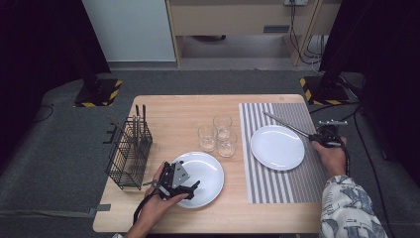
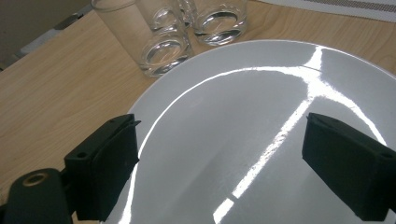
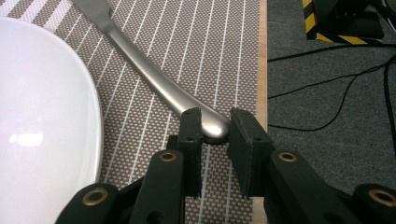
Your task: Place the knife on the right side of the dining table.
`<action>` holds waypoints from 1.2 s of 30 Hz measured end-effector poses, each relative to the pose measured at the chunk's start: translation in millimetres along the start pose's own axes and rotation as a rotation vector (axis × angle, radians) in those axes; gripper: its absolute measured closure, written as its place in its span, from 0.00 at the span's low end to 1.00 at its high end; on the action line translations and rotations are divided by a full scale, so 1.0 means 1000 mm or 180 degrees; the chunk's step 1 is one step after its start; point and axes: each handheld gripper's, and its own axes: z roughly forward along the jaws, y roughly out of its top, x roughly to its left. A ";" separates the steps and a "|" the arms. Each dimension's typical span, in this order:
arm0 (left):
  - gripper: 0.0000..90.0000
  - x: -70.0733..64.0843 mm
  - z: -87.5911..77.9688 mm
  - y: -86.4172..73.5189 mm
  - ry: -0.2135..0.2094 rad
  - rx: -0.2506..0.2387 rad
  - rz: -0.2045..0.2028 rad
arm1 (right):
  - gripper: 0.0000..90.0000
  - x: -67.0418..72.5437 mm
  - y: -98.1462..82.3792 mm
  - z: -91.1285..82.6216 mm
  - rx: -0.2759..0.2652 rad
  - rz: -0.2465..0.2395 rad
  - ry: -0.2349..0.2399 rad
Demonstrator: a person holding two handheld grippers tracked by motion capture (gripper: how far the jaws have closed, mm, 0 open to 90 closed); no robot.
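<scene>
Grey carpet surrounds the wooden desk (image 1: 163, 106), which carries a wire rack (image 1: 130, 154), three glasses (image 1: 218, 135), two white plates and a striped mat (image 1: 277, 181). Left tongs (image 1: 190, 187) sit over the near plate (image 1: 205, 176). In the left gripper view, their jaws stand wide apart above that plate (image 2: 252, 121). In the right gripper view, the right tongs (image 3: 215, 133) pinch the knife (image 3: 154, 77) handle's end on the mat (image 3: 219, 51), beside the other plate (image 3: 42, 107).

Cut-off and unclear parts

The knife (image 3: 154, 77) blade runs off the right gripper view's top edge; whether the jaws pinch its handle is unclear. The utensils in the wire rack (image 1: 130, 153) are too small to identify.
</scene>
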 end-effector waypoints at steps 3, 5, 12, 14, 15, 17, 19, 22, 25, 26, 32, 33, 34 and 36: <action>0.11 0.001 -0.001 0.000 0.0018 -0.0009 -0.0011 | 0.82 0.000 0.002 0.003 -0.0015 -0.0022 -0.0008; 0.11 0.001 -0.001 -0.001 0.0019 -0.0004 -0.0017 | 0.81 0.000 0.003 0.004 -0.0006 -0.0017 -0.0017; 0.11 -0.001 0.000 -0.001 -0.0005 0.0009 0.0005 | 0.80 0.003 0.008 0.008 -0.0008 -0.0060 -0.0075; 0.11 -0.002 0.001 -0.001 -0.0004 0.0014 0.0012 | 0.80 0.003 0.008 0.009 -0.0017 -0.0088 -0.0072; 0.11 -0.002 0.001 0.000 -0.0008 0.0015 0.0013 | 0.80 0.003 0.009 0.010 -0.0016 -0.0074 -0.0070; 0.11 -0.002 0.001 0.000 -0.0009 0.0011 0.0015 | 0.80 0.003 0.010 0.010 -0.0009 -0.0063 -0.0071; 0.11 -0.002 0.001 0.000 -0.0010 0.0009 0.0010 | 0.80 0.003 0.010 0.011 -0.0017 -0.0077 -0.0062; 0.11 -0.002 0.001 -0.001 -0.0006 0.0019 0.0007 | 0.80 0.003 0.010 0.011 -0.0014 -0.0072 -0.0053; 0.11 -0.002 0.001 -0.001 -0.0001 0.0021 0.0002 | 0.80 0.003 0.010 0.011 -0.0007 -0.0085 -0.0044; 0.11 -0.002 0.001 -0.001 -0.0001 0.0021 0.0002 | 0.80 0.003 0.009 0.011 -0.0009 -0.0110 -0.0046; 0.11 -0.002 0.001 -0.001 -0.0008 0.0018 0.0007 | 0.80 0.004 0.009 0.010 -0.0017 -0.0075 -0.0049; 0.11 -0.002 0.001 -0.001 -0.0009 0.0019 0.0009 | 0.80 0.004 0.009 0.010 -0.0018 -0.0072 -0.0052; 0.11 -0.002 0.000 -0.001 -0.0005 0.0017 0.0017 | 0.80 0.004 0.008 0.010 -0.0021 -0.0077 -0.0053; 0.11 -0.002 0.000 0.000 -0.0008 0.0019 0.0022 | 0.80 0.004 0.009 0.010 -0.0015 -0.0082 -0.0059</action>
